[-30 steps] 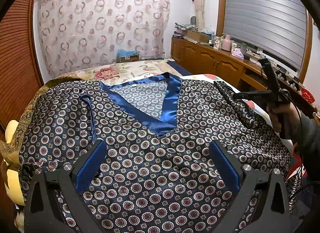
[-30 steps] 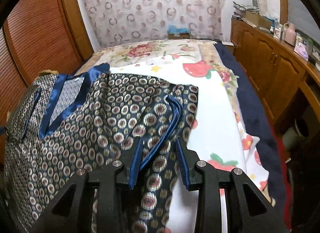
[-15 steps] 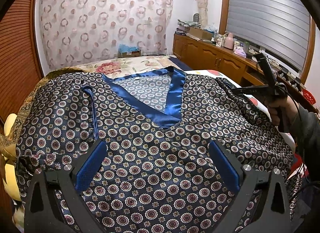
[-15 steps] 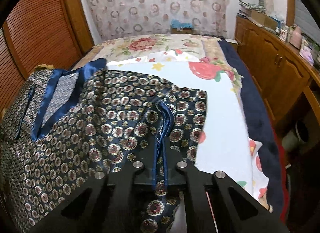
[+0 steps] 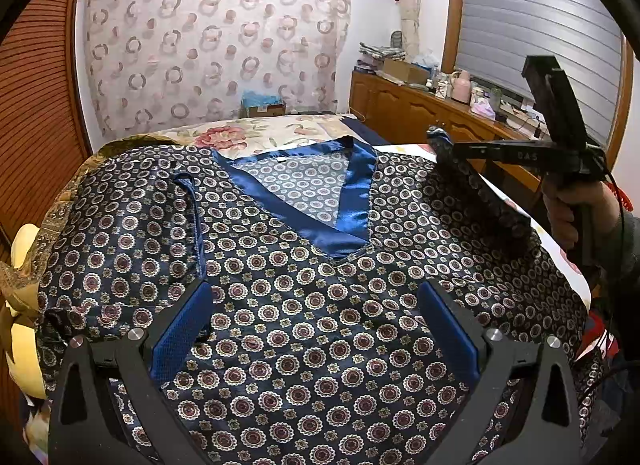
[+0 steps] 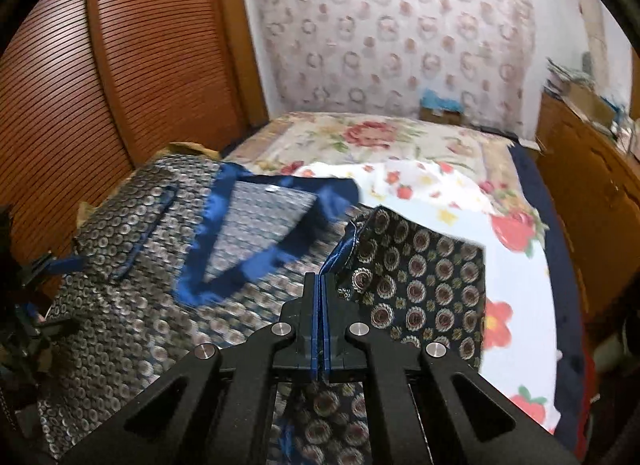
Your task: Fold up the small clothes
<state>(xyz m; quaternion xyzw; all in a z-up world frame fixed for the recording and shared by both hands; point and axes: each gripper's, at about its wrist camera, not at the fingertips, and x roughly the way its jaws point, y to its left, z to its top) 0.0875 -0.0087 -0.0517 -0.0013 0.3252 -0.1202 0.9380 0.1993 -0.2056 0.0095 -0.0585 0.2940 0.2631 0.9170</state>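
My right tongs [image 6: 322,285] are shut tight on the sleeve of the dark blue silky top w/ round dots [image 5: 320,325]. Left tongs [image 5: 316,329] hang wide open over its middle, holding nothing. I should lift slow & lay the sleeve flat across.

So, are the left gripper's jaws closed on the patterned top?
No, the left gripper stands wide open above the patterned top, its blue pads apart with no fabric pinched between them.
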